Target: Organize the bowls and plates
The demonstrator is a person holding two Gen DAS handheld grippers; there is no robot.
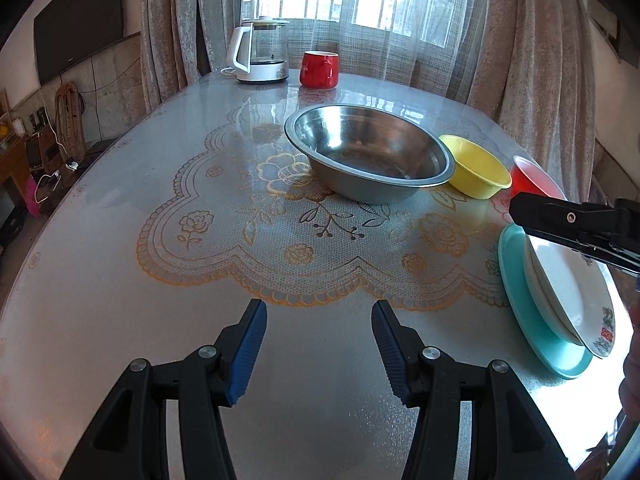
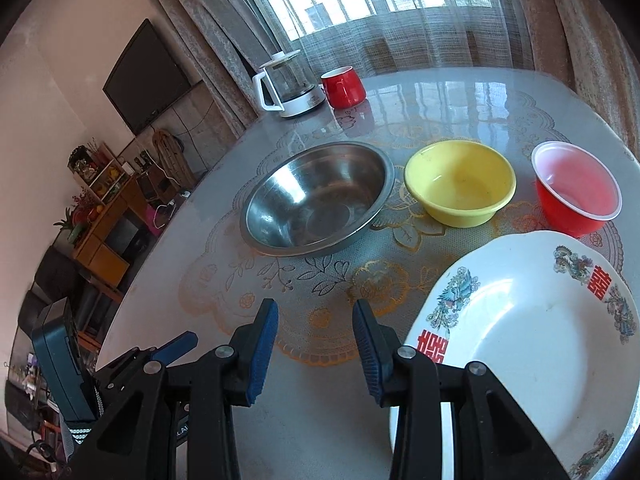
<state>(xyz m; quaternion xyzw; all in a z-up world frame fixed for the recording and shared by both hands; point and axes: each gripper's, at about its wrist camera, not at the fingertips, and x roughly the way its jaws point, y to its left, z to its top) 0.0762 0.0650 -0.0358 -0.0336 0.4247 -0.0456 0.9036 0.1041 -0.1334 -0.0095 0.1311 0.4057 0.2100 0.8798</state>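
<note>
Counter (image 2: pixel 460 92) stock: 3 bowls (image 2: pixel 460 184) lining up mid-counter for nesting, plates (image 2: pixel 520 340) stacking by its right edge; both hand-held grippers (image 1: pixel 318 344) (image 2: pixel 316 344) hovering half-open, empty.

Shiny metal bowl (image 2: pixel 316 200), glossy table (image 1: pixel 320 380)

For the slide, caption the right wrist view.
Open right gripper over patterned table, beside decorated white plate; steel bowl, yellow bowl, red bowl beyond.

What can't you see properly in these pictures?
- Teal plate: left wrist view shows just a strip; white plates cover it.
- Red bowl: half hidden by the right claw there.
- Decorated plate: cut off by the right view's edge and that claw's finger.
</note>
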